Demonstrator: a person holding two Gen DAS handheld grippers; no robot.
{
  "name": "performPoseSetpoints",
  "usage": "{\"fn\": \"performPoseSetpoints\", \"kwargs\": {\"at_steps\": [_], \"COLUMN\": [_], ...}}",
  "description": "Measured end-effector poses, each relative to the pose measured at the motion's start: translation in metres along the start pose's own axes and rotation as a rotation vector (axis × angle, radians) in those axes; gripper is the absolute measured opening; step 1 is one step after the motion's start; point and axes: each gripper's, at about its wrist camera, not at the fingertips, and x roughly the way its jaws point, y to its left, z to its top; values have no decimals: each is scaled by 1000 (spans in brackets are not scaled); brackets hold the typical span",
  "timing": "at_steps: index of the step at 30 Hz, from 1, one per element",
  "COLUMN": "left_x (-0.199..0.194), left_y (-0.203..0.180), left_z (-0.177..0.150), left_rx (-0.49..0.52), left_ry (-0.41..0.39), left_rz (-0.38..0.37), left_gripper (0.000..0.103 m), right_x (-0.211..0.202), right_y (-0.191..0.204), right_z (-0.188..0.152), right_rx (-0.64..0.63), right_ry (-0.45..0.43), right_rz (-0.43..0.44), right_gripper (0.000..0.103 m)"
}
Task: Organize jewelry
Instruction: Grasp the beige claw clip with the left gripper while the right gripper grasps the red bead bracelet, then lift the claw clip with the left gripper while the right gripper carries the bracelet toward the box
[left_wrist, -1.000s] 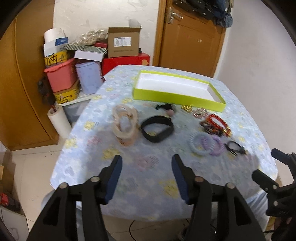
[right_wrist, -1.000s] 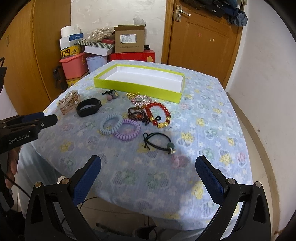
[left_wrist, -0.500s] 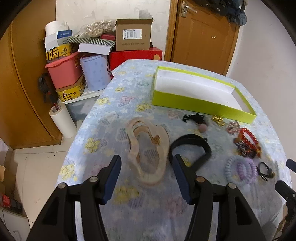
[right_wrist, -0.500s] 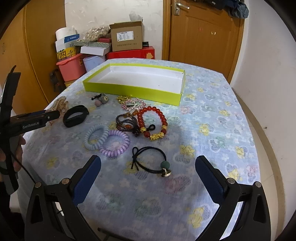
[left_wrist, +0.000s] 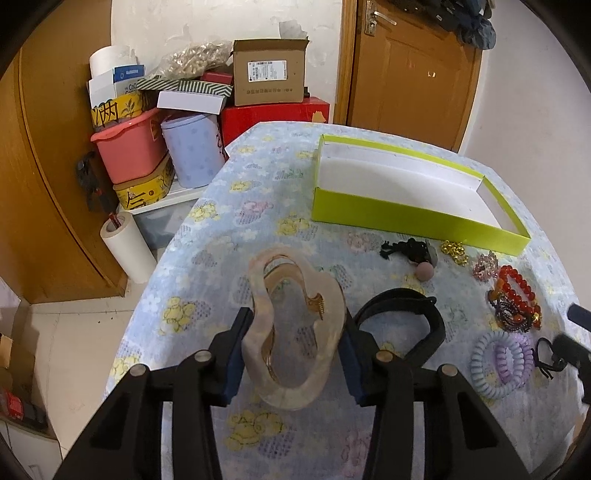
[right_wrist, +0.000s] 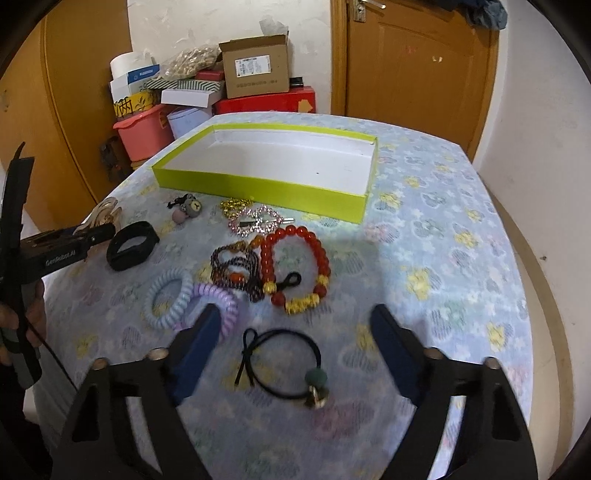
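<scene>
My left gripper (left_wrist: 295, 350) is open with its fingers on both sides of a large beige hair claw (left_wrist: 291, 325) that lies on the table; whether the pads touch it I cannot tell. A black band (left_wrist: 402, 325) lies just to its right. My right gripper (right_wrist: 295, 339) is open above a black hair tie with a green bead (right_wrist: 291, 365). Ahead of it lie two spiral hair ties (right_wrist: 192, 299), a red bead bracelet (right_wrist: 295, 266), a dark bead bracelet (right_wrist: 236, 266) and a pink rhinestone clip (right_wrist: 258, 221). The empty lime-green tray (right_wrist: 258, 184) stands behind them.
The table wears a blue floral cloth (right_wrist: 443, 258). Stacked boxes, a pink tub (left_wrist: 129, 147) and a paper roll (left_wrist: 125, 243) stand off the table's far left. A wooden door (right_wrist: 413, 66) is behind. The left gripper shows at the left of the right wrist view (right_wrist: 88, 236).
My left gripper has moved forward and down until its fingers flank the hair claw. My right gripper has moved forward and its fingers have narrowed over the black hair tie.
</scene>
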Motion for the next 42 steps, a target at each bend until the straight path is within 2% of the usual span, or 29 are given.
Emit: {"fn": "performPoseSetpoints", "kwargs": {"at_steps": [2, 5, 12, 14, 17, 21, 22, 23, 31, 34, 36, 40, 42], "left_x": [1, 1, 2, 3, 3, 3, 3, 3, 4, 5, 5, 3, 2], "left_y": [0, 0, 1, 2, 2, 1, 1, 2, 1, 1, 1, 2, 3], "left_z": [1, 1, 3, 3, 4, 4, 4, 4, 5, 5, 4, 3, 1], "left_rx": [4, -1, -6, -6, -7, -7, -7, -7, -7, -9, -11, -8, -9], "left_ry": [-2, -1, -2, -2, -2, -3, -3, -2, 0, 3, 4, 2, 4], "left_rz": [3, 0, -6, -7, -7, -6, -6, -7, -8, -14, -18, -18, -17], "left_gripper": [46, 46, 47, 47, 47, 47, 47, 46, 46, 46, 46, 46, 46], "right_x": [6, 12, 22, 22, 23, 23, 23, 21, 8, 7, 10, 15, 19], "right_y": [0, 4, 17, 18, 22, 24, 23, 22, 16, 17, 17, 8, 3], "right_z": [3, 4, 4, 3, 3, 5, 5, 6, 5, 5, 6, 9, 11], "right_rx": [-14, -63, -259, -288, -354, -380, -377, -365, -272, -277, -274, -217, -189], "right_ry": [12, 24, 44, 44, 44, 40, 37, 34, 12, 22, 33, 40, 49], "right_rz": [12, 29, 20, 27, 12, 8, 16, 18, 73, 98, 84, 65, 46], "right_gripper": [60, 48, 41, 32, 23, 17, 6, 0, 0, 0, 0, 20, 24]}}
